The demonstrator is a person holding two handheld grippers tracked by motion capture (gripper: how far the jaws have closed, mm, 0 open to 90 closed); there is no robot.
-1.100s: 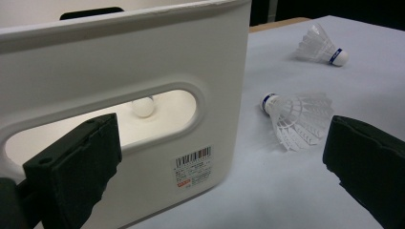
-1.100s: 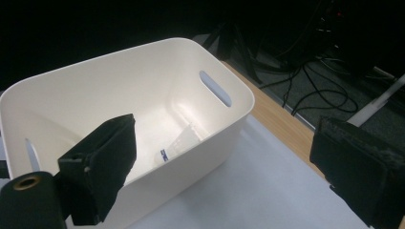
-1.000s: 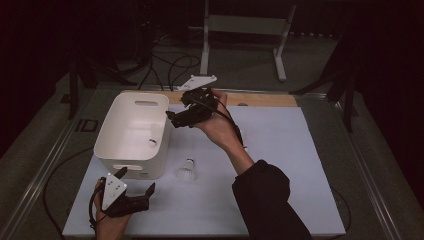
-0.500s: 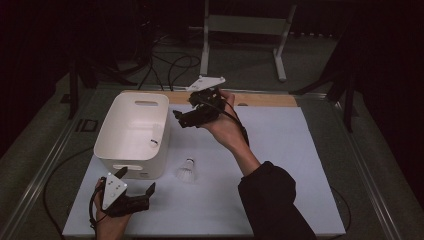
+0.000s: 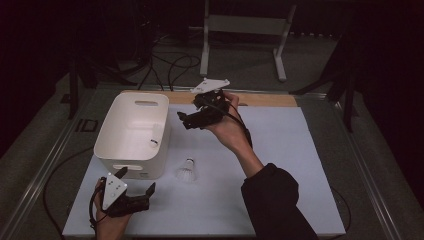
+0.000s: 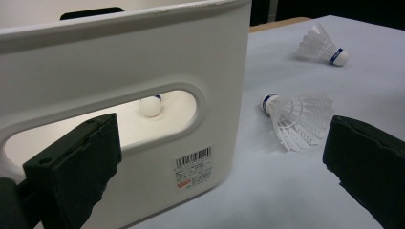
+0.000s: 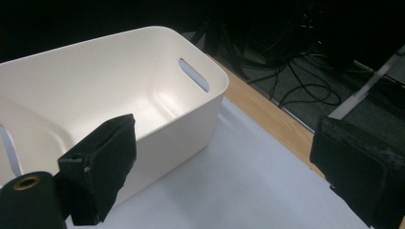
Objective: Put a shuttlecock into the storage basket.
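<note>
A white plastic bin [image 5: 111,131] stands at the table's left. One shuttlecock [image 5: 155,136] lies inside it, and its cork [image 6: 152,106] shows through the bin's handle slot. A second shuttlecock [image 5: 186,171] [image 6: 298,119] lies on the white sheet by the bin's near right corner. Farther off lies a third shuttlecock [image 6: 325,47]. My left gripper [image 5: 136,181] [image 6: 219,162] rests low in front of the bin wall [image 6: 143,62], open and holding nothing. My right gripper [image 5: 187,120] [image 7: 229,162] hangs open in the air just right of the bin [image 7: 119,95], holding nothing.
A white sheet [image 5: 300,165] covers the tabletop, with a wooden strip [image 5: 265,100] along its far edge. Cables [image 5: 165,65] and a metal stand [image 5: 245,30] are on the floor beyond. The right forearm in a dark sleeve [image 5: 272,200] crosses the sheet's middle.
My right gripper has drifted a little to the right, away from the bin. The left gripper and the shuttlecocks have stayed put.
</note>
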